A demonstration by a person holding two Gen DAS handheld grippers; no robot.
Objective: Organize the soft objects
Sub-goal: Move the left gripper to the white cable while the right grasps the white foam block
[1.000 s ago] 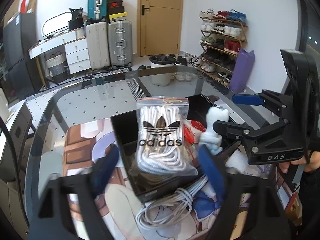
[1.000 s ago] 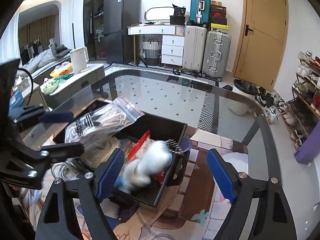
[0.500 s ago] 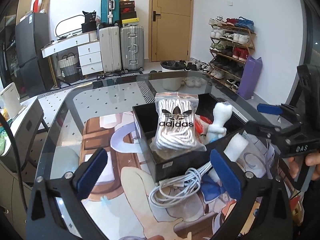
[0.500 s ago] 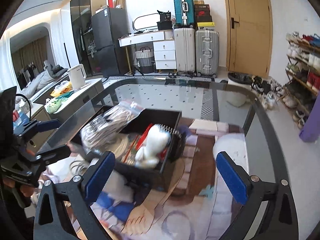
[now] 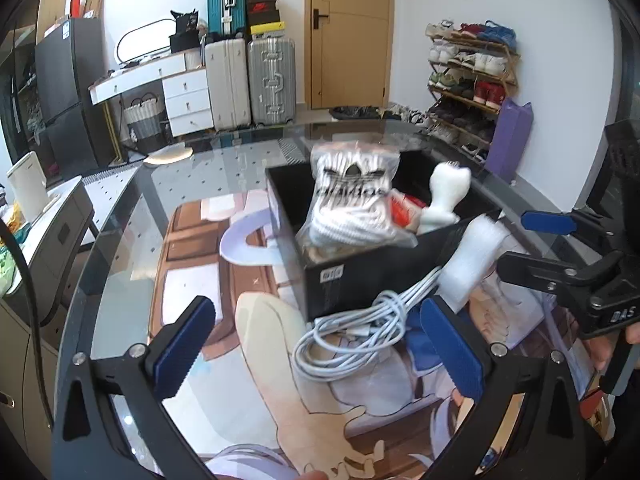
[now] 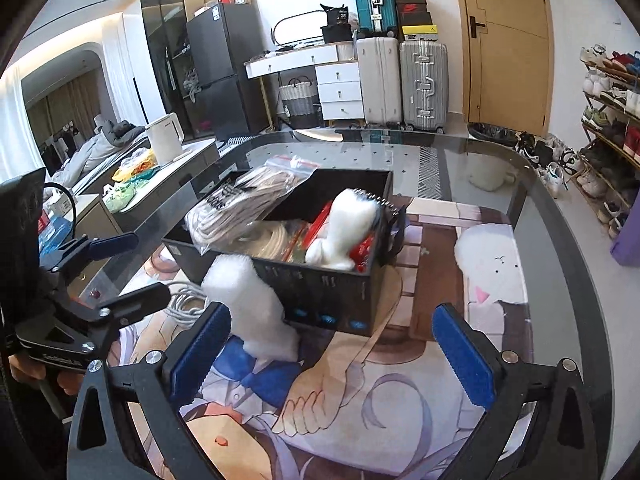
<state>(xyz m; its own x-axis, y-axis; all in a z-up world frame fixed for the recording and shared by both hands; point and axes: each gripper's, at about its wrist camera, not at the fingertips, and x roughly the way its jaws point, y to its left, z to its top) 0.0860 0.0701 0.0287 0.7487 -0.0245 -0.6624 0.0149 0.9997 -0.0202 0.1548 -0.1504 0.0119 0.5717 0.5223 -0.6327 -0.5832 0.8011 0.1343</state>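
Both grippers have backed off the black box (image 5: 360, 276) since half a second ago. Left gripper (image 5: 316, 344) spread, empty; right gripper (image 6: 332, 352) likewise. White cable coil (image 5: 352, 332) lies lower centre in left view, just ahead, nearer the left; long axis runs up-right.

You had the box (image 5: 380, 276) standing on the printed mat (image 5: 280, 400), which lay on the glass table (image 5: 120, 248). In the box, the bag of laces (image 5: 352, 204) leaned toward the left side and the plush toy (image 5: 442, 194) stood upright to its right (a packet (image 5: 404, 210) sat between them). Just before the box lay the coiled cable (image 5: 352, 336), touching its near wall. The foam roll (image 6: 248, 304) leaned against the box's near corner, right of the cable. Behind the table stood the suitcases (image 5: 250, 80), with the shoe rack (image 5: 468, 80) off to the right.
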